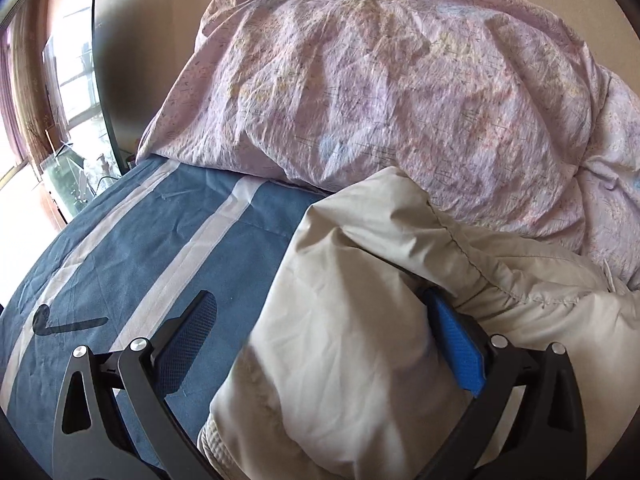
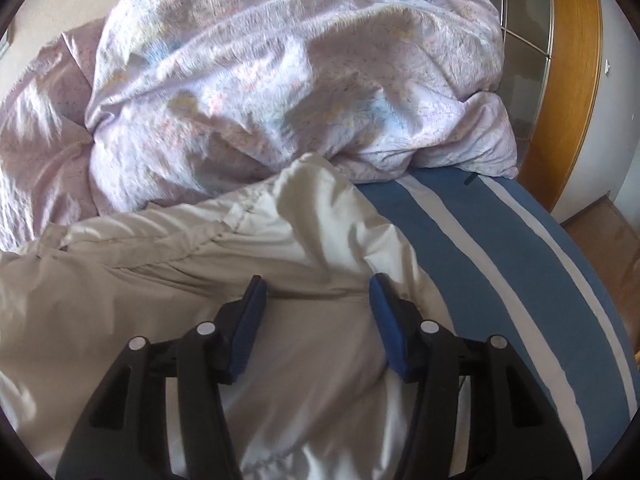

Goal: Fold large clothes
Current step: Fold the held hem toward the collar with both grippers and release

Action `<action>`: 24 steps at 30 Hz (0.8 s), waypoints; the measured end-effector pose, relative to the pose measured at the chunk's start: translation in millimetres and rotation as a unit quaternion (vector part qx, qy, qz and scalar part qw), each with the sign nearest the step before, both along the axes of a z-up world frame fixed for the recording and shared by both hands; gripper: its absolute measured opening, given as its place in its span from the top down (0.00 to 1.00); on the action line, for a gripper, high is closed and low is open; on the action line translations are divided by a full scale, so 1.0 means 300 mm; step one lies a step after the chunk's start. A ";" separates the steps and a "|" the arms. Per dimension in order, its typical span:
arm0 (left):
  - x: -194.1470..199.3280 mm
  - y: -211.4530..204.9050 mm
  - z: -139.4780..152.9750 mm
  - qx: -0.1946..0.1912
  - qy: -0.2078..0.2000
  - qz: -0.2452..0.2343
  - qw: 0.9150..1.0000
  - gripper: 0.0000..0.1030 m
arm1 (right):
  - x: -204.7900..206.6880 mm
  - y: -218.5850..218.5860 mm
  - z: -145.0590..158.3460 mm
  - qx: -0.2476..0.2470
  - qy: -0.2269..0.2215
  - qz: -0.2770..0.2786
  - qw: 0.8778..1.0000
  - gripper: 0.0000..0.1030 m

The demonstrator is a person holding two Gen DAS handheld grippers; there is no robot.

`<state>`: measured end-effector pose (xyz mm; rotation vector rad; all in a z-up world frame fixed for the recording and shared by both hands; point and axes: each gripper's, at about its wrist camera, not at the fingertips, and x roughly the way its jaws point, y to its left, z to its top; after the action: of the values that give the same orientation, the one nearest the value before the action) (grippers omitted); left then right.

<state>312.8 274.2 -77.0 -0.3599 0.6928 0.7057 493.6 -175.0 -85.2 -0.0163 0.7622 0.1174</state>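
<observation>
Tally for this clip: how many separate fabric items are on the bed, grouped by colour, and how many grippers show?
Beige or cream padded garment: 1
Pale pink patterned duvet: 1
Blue sheet with white stripes: 1
Grippers, left gripper and right gripper, each over the garment: 2
Total: 5

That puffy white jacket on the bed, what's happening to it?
A person is folding it with a gripper in each hand. The pale jacket lies bunched on the blue striped bedsheet, right in front of a heaped pink quilt. The left gripper has a big fold of jacket between its wide-apart fingers. The right gripper sits over the jacket's other side, fingers apart, not pinching any fabric yet.
</observation>
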 end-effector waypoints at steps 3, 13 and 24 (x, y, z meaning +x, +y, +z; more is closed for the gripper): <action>0.001 0.026 -0.031 -0.019 -0.005 0.007 1.000 0.01 | 0.024 0.004 -0.032 -0.011 0.006 -0.006 1.000 0.48; 0.015 0.051 -0.090 -0.028 -0.006 0.012 1.000 0.01 | 0.055 0.021 -0.075 -0.030 0.012 -0.010 0.999 0.45; 0.013 0.094 -0.116 -0.089 -0.011 0.007 0.996 0.01 | 0.067 0.028 -0.078 -0.041 0.020 -0.012 0.999 0.43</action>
<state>316.5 302.5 -111.7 -0.5359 0.7350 0.6534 513.6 -166.6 -108.7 -0.0825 0.8067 0.0630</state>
